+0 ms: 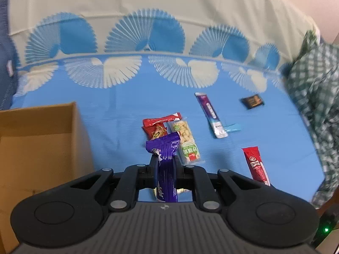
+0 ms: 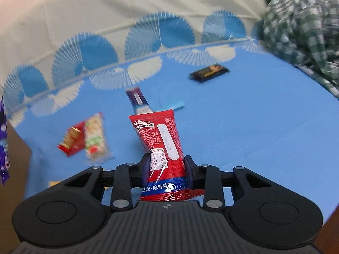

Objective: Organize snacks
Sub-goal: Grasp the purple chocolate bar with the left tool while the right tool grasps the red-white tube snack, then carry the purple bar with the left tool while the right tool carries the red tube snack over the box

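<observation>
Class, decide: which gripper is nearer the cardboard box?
Left. The left gripper, holding a purple bar, is beside the cardboard box; the right gripper sits farther right.

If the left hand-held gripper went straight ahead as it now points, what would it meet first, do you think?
Probably the clear nut packet and the red packet beside it, lying just beyond the purple bar that the left hand-held gripper holds; depth is uncertain.

Glossy foil purple wrapper (image 1: 166, 148) — matt cardboard box (image 1: 38, 131)

Bright, even light; blurred, warped edges.
</observation>
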{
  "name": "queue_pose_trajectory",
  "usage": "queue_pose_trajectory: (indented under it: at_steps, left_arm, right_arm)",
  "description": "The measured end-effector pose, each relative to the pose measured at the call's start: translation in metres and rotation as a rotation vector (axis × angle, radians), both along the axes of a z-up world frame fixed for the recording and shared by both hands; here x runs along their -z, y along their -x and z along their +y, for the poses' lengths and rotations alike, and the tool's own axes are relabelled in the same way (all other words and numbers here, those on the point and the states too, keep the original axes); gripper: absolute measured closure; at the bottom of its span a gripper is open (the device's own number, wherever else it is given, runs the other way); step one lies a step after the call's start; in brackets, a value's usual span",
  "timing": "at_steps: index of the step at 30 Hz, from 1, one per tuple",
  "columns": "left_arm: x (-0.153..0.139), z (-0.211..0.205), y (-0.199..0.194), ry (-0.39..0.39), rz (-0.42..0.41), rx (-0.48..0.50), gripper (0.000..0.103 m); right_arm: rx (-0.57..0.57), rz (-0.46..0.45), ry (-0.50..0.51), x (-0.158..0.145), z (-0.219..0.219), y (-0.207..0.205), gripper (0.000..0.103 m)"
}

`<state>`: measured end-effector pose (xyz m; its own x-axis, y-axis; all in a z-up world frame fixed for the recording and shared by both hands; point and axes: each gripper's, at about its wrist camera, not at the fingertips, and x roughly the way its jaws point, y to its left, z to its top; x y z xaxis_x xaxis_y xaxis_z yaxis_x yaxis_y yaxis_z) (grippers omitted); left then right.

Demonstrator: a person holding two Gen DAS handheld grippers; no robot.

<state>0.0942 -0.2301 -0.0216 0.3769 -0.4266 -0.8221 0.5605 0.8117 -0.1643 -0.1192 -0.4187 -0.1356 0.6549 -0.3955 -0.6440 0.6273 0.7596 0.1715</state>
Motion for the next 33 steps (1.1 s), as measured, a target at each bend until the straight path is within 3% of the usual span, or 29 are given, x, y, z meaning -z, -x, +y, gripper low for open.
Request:
queue_pose_trajectory:
  at_steps: [9,15,21,27,33]
  left_arm:
    - [-0.061,0.112,0.075,0.021,-0.061,-0.053,0.089]
    - [-0.071,0.197,0.117,0.025,-0.061,-0.130,0.089]
    - [-0.081,0.265,0.150,0.076,-0.086,-0.172,0.089]
    - [-0.094,0.307,0.175,0.158,-0.113,-0.218,0.089]
    - [-0.102,0.329,0.189,0.185,-0.135,-0.241,0.089]
  right_arm:
    - [-0.198,-0.105,-0.014,-0.077,0.108,0.054,0.068]
    - [-0.369,-0.107,-0.065,-0.101,0.198,0.084,0.068]
    - [-0.501,-0.088,-0.030,-0.117,0.270,0.094,0.068]
    - [-0.561,-0.087,0.052,-0.133,0.305,0.101,0.068]
    - [-0.583,-0.097,0.085,-0.137,0.325,0.112,0.068]
